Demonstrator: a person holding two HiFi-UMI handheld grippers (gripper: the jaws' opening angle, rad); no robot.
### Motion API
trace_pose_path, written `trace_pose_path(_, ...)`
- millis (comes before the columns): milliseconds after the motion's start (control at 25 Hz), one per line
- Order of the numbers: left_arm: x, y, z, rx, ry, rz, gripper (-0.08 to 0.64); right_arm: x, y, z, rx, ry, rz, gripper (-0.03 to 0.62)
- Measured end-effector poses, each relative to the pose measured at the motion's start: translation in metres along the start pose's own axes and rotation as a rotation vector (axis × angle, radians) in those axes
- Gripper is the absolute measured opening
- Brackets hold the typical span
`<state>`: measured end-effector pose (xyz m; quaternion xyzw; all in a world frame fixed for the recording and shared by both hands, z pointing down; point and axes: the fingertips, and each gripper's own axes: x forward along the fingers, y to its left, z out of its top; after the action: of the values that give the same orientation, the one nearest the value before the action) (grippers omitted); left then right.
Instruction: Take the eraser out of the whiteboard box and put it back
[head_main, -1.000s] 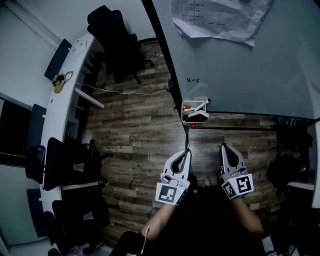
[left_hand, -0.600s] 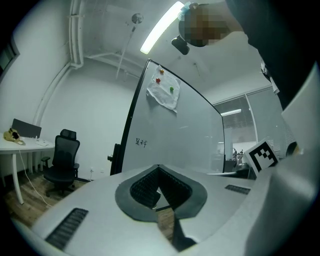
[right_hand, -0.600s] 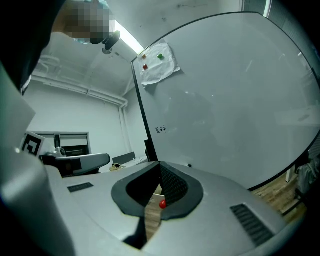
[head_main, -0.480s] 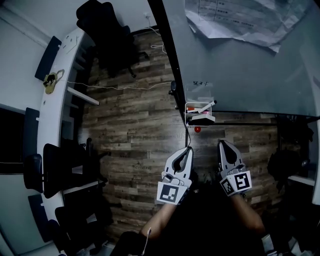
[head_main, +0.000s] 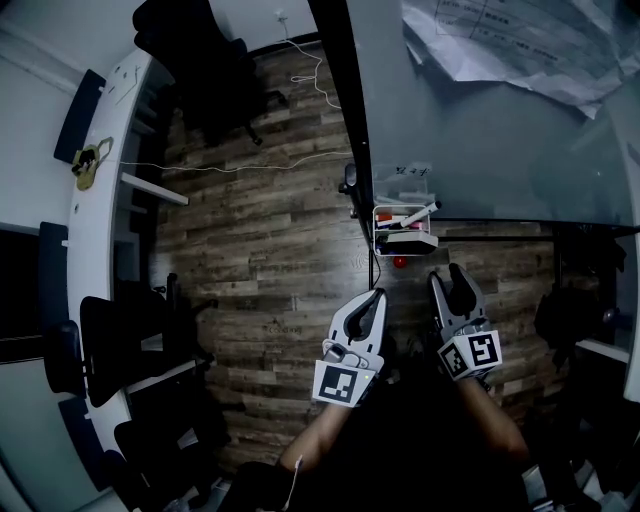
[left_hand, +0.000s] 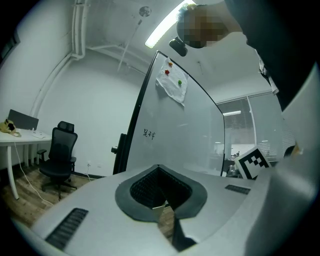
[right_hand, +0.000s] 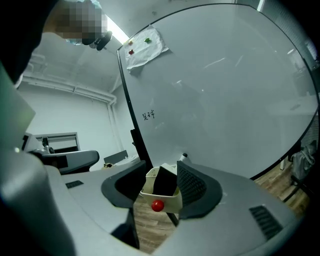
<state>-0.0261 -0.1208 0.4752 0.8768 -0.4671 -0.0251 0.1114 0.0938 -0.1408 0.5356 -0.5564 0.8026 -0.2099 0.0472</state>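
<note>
The white whiteboard box (head_main: 403, 230) hangs at the whiteboard's (head_main: 480, 140) lower edge, with a marker (head_main: 421, 212) sticking out and a dark eraser (head_main: 409, 240) lying in it. A red magnet (head_main: 400, 262) sits just below. My right gripper (head_main: 450, 282) is a short way in front of the box and its jaws are opening, with nothing between them. In the right gripper view the box (right_hand: 172, 199) and eraser (right_hand: 165, 181) show beyond the parted jaws of that gripper (right_hand: 156, 212). My left gripper (head_main: 375, 298) is beside it, shut and empty; its own view shows the same for the left gripper (left_hand: 167, 212).
The whiteboard's black frame (head_main: 345, 100) runs down to the wooden floor (head_main: 270, 250). A black office chair (head_main: 190, 60) stands at the back. A long white desk (head_main: 75, 230) and dark chairs (head_main: 120, 340) line the left side. Paper sheets (head_main: 520, 40) hang on the board.
Both grippers have come closer to the box. The right gripper's jaws, together before, now stand apart. The left gripper's jaws have stayed together.
</note>
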Motion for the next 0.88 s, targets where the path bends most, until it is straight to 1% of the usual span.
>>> trace_pose_path(200,0.004,0.011,-0.004,-0.015,0.015,0.003,0.006,0.021,-0.005,-0.01,0.012,0.018,-0.01,0.229)
trace_pose_path(320,0.005,0.018,-0.008,-0.023,0.028,0.01,0.006,0.034,-0.012,-0.015,0.029,0.029,-0.038,0.254)
trace_pose_path(480,0.006,0.028,-0.011,-0.029,0.034,0.021,0.006,0.05,-0.018,-0.021,0.019,0.062,-0.057,0.296)
trace_pose_path(760,0.006,0.04,-0.015,-0.041,0.046,0.034,0.006,0.069,-0.013,-0.035,-0.004,0.114,-0.031,0.304)
trace_pose_path(880,0.005,0.044,-0.016,-0.046,0.047,0.043,0.006,0.073,-0.014,-0.039,-0.025,0.129,-0.05,0.304)
